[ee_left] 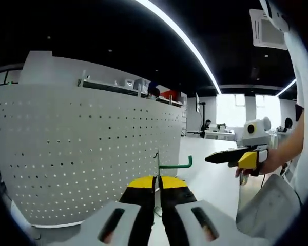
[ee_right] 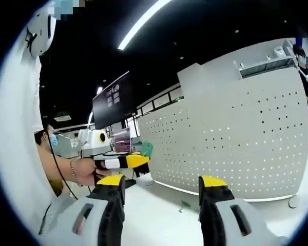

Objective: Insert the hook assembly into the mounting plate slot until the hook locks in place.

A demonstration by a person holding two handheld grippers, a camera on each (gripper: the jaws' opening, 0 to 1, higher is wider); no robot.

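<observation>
Left gripper view has the white perforated mounting plate [ee_left: 92,154] as its biggest thing, standing upright on the white table [ee_left: 210,179] and curving across the left and middle of the picture. My left gripper [ee_left: 157,197] rises from the bottom with its black, yellow-tipped jaws pressed narrow around the green hook assembly [ee_left: 167,166]; its thin stem stands straight up out of the jaws and its short arm juts toward the right, just in front of the plate's lower right part, though I cannot tell whether it touches the plate. Further right, my right gripper [ee_left: 220,157] shows in my hand [ee_left: 269,164], well apart from the plate, with its black jaws pointing left and looking closed together from this angle. Right gripper view shows the same plate [ee_right: 231,138] spread across the right half, its bottom edge resting on the table [ee_right: 159,215]. My right gripper [ee_right: 161,187] has its two jaws wide apart here, with nothing between them. At the left, my left gripper [ee_right: 136,161] appears held in my other hand [ee_right: 84,171], close to the plate's left end, and a small green piece [ee_right: 147,149] shows at its tip.
</observation>
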